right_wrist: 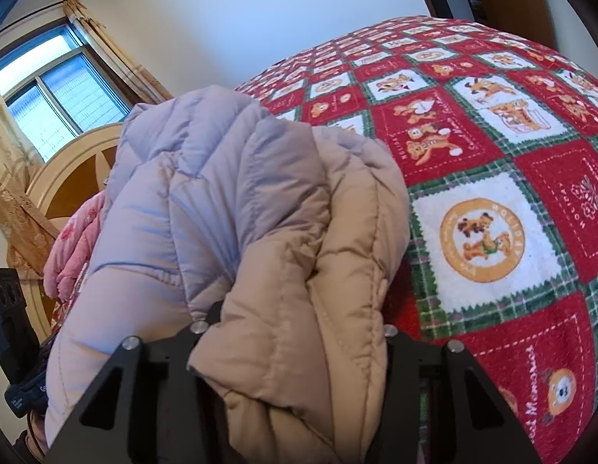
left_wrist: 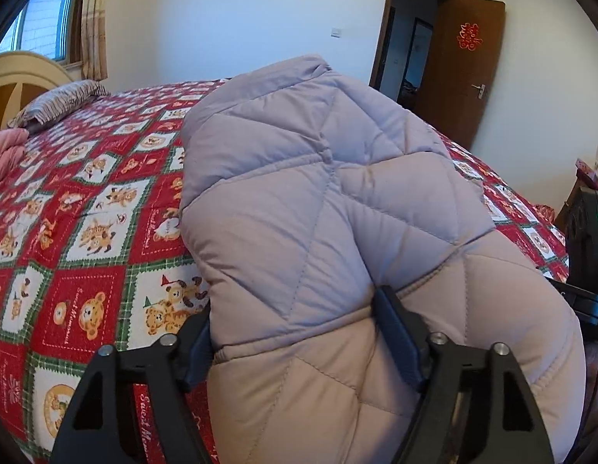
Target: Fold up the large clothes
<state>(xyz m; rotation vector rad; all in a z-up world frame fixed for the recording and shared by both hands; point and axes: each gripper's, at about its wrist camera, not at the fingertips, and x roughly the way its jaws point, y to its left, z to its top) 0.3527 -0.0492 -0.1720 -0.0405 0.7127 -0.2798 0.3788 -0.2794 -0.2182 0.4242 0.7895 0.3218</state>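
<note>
A pale lilac-grey quilted puffer jacket point(left_wrist: 299, 201) fills the middle of the left wrist view, held up above the bed. My left gripper point(left_wrist: 295, 332) is shut on its padded edge; the right finger point(left_wrist: 395, 328) presses into the fabric and the left finger is partly hidden behind it. In the right wrist view the same jacket point(right_wrist: 221, 212) bunches in thick folds. My right gripper point(right_wrist: 295, 332) is shut on a thick fold of it, and the fabric hides both fingertips.
The bed has a red, green and white bear-patterned quilt point(left_wrist: 90, 232), also seen in the right wrist view point(right_wrist: 511, 193). A striped pillow point(left_wrist: 55, 104), pink bedding point(right_wrist: 70, 247) and a headboard point(right_wrist: 63, 178) lie at one end. An open wooden door point(left_wrist: 465, 73) is beyond.
</note>
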